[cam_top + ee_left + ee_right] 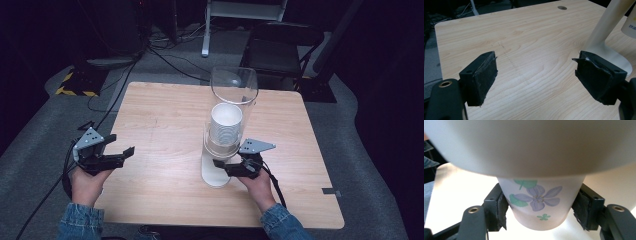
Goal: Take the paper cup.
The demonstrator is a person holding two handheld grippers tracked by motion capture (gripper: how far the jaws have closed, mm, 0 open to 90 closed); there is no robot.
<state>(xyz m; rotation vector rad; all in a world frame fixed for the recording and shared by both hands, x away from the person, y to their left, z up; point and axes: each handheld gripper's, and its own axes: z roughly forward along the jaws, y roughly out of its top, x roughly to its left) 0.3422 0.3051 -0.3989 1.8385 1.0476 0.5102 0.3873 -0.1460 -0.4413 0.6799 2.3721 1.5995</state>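
A clear tube dispenser [233, 100] on a white stand [215, 172] holds a stack of paper cups [226, 125] at the middle of the wooden table [165, 125]. The lowest cup [540, 202], white with a purple flower, pokes out under the dispenser's white collar [524, 145]. My right gripper [540, 207] is shut on that cup, one pad pressing on each side. In the high view this right gripper [222, 167] sits under the tube. My left gripper [122, 155] hovers open at the table's left edge; its pads [484, 75] stand wide apart over bare wood.
The stand's white post [607, 22] and foot rise at the right of the left gripper view. A dark chair [280, 47] and floor cables [170, 60] lie beyond the table's far edge. A yellow-black striped base [75, 85] sits on the floor at the left.
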